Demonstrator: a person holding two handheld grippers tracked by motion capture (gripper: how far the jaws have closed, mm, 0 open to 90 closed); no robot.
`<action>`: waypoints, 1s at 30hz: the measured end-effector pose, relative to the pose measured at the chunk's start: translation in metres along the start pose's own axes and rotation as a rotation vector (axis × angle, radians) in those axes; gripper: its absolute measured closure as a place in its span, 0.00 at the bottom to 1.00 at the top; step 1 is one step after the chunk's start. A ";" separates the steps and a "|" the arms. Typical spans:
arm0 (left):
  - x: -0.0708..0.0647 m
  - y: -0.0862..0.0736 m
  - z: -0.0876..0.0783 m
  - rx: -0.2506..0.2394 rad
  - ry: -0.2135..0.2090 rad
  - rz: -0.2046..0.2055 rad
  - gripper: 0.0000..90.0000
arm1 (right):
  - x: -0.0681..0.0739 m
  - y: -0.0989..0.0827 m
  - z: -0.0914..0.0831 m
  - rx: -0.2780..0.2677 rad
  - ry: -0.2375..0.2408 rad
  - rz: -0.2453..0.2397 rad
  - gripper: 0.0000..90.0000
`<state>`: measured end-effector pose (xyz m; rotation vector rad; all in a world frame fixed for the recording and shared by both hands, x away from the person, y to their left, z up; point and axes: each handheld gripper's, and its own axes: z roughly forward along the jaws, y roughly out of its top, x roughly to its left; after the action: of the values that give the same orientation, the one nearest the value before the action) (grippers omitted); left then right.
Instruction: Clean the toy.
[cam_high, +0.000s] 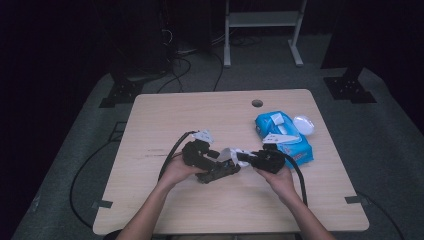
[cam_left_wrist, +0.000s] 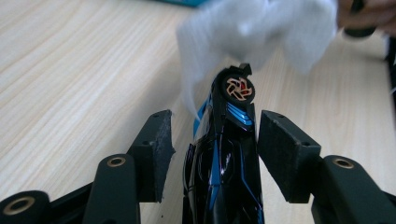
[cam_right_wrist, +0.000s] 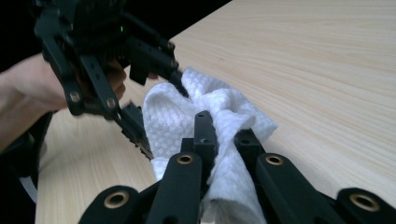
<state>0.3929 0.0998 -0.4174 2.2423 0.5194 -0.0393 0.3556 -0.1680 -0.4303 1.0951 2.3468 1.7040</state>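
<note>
Above the table (cam_high: 165, 210), in the high view, a person's two hands meet just in front of the body at the middle of the wooden top, each holding a black gripper. The left gripper (cam_high: 231, 169) points rightward and carries a long dark toy car (cam_high: 216, 173), whose long axis runs left to right toward the other hand. The right gripper (cam_high: 243, 157) points leftward and holds a crumpled white wipe (cam_high: 229, 154), which sits at the toy's far tip, so the wipe lies straight ahead of the left gripper and touching close. A blue wipes pack (cam_high: 290, 140) with its flap raised lies on the table behind the right hand, near its right edge. Along the left gripper view, the glossy black and blue toy car (cam_left_wrist: 223, 163) stands between the two padded jaws and points away along them; the jaws stand slightly off its sides, with a sliver of table showing between pad and toy on each side, so they are apart and not pressing. The wipe (cam_left_wrist: 261, 28) hangs blurred just beyond the toy's round, copper-patterned end. Along the right gripper view, the right gripper (cam_right_wrist: 224, 135) has its jaws drawn together on the wipe (cam_right_wrist: 187, 116), bunched between them, and the left gripper (cam_right_wrist: 140, 88) comes in from the upper left with its tip touching the cloth. Wiping, I judge, means stroking along the toy's length.
</note>
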 end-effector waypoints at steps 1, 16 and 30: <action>0.003 -0.001 -0.003 -0.005 0.001 -0.004 0.48 | 0.001 0.000 0.001 0.004 -0.001 -0.003 0.92; 0.021 -0.011 -0.001 -0.012 -0.051 -0.110 0.39 | -0.003 -0.006 0.012 0.046 -0.012 0.002 0.92; 0.022 -0.016 -0.001 -0.001 -0.102 -0.143 0.32 | -0.003 -0.006 0.013 0.051 -0.019 -0.006 0.92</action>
<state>0.4069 0.1179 -0.4326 2.1860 0.6231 -0.2259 0.3600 -0.1594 -0.4415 1.1054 2.3920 1.6339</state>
